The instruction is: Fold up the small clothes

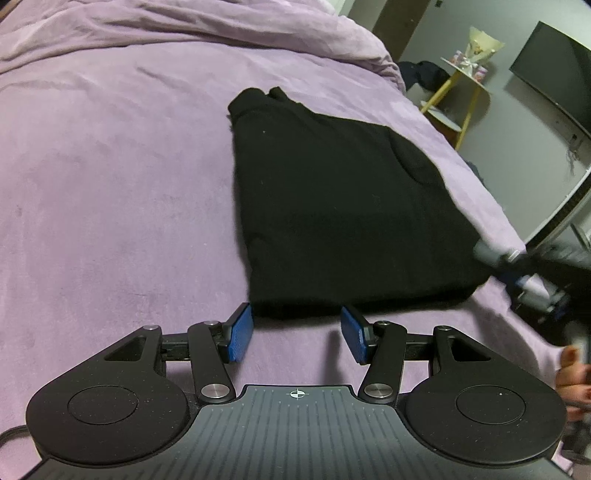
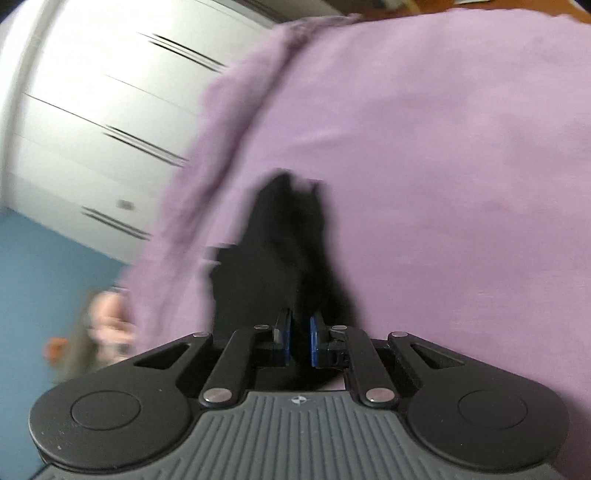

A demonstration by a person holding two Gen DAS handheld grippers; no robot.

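A black garment [image 1: 332, 206] lies folded flat on the purple bed cover [image 1: 110, 184], near the bed's right edge. My left gripper [image 1: 295, 314] is open just short of the garment's near edge, blue pads [image 1: 240, 332] apart with only bed cover between them. At the garment's near right corner, the other tool's blurred grey and blue body [image 1: 524, 277] reaches in. In the blurred right wrist view, my right gripper [image 2: 300, 325] is shut on black cloth, and the black garment [image 2: 280, 240] stretches away from its pads over the purple cover [image 2: 443, 184].
A bunched purple duvet [image 1: 184, 29] lies along the far side of the bed. Beyond the right edge stand a yellow side table [image 1: 461, 85] and a dark screen [image 1: 554, 74]. A hand [image 1: 572, 376] shows at the right. White wardrobe doors [image 2: 92, 110] are behind.
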